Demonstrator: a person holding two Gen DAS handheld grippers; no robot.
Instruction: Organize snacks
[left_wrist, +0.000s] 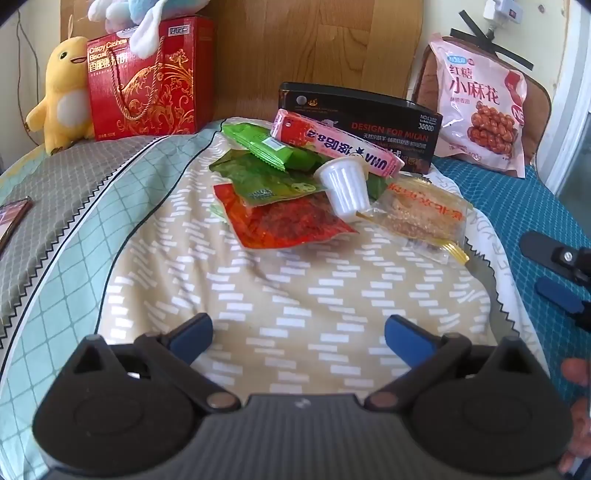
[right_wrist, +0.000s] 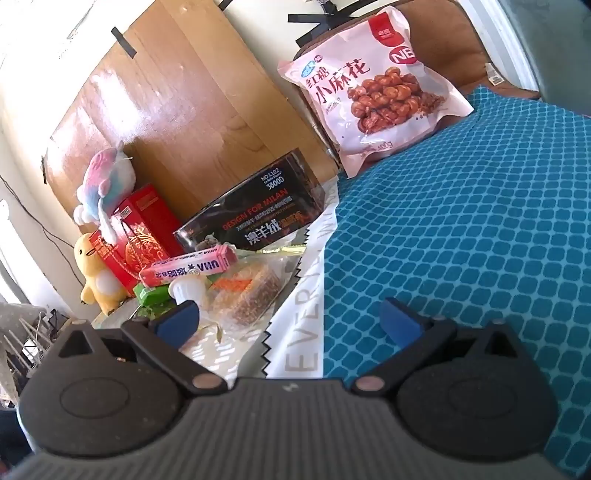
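Both the left claw (left_wrist: 298, 334) and right claw (right_wrist: 290, 320) gape empty near crinkly foil snack packets (left_wrist: 291, 218).

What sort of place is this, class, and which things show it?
Probably a bedroom: the snacks lie on a patterned pillow, a quilted blue cover lies beside it, and a yellow plush toy sits at the back.

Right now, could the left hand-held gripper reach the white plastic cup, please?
Probably yes: the left hand-held gripper is open, the white plastic cup lies atop the pile, and only bare cushion lies between.
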